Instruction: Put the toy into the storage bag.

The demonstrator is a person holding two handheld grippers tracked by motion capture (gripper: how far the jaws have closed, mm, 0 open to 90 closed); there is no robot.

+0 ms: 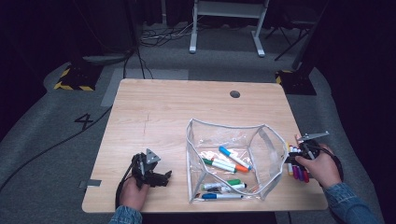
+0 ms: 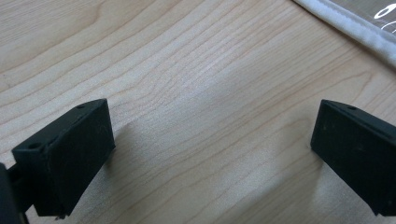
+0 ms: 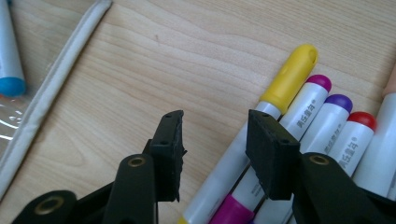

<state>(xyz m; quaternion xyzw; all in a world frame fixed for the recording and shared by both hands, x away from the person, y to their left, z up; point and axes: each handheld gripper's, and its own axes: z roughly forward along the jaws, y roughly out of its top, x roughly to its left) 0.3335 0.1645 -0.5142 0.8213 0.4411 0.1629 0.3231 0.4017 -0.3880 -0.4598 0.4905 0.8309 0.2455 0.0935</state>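
Right claw: I have my right gripper point(image 3: 212, 144) low over the table's right edge, jaws parted, nothing pinched between the pads. In the high view it sits in my right hand point(image 1: 322, 168), just right of the clear pouch.
Between the jaws: the yellow-capped marker point(image 3: 261, 126) runs slantwise into the gap; its white barrel passes under the right pad, and I cannot tell whether that pad touches it. The left pad hangs over bare wood.
Beside it: I see a row of markers lying side by side and touching, namely the magenta-capped marker point(image 3: 306, 105), the purple-capped marker point(image 3: 329, 116) and the red-capped marker point(image 3: 355, 135), all with white barrels, caps pointing away from me.
Marker row from above: the same bunch point(image 1: 295, 164) lies on the table between the pouch and my right hand.
Left claw: my left gripper point(image 2: 212, 154) stands wide open over plain wood, holding nothing. From above I see it point(image 1: 156, 176) lying low near the table's front left, pointing toward the pouch.
Pouch: the clear pouch point(image 1: 268, 140) with white piping stands open in the middle right of the table; its white edge point(image 2: 350, 25) crosses the top right corner of the left gripper view.
In the pouch: several markers already lie inside, among them a blue-capped one point(image 1: 229, 153) and a green-capped one point(image 1: 229, 183).
Table: light wooden table point(image 1: 163, 107), with a round dark hole point(image 1: 235, 94) near the far edge.
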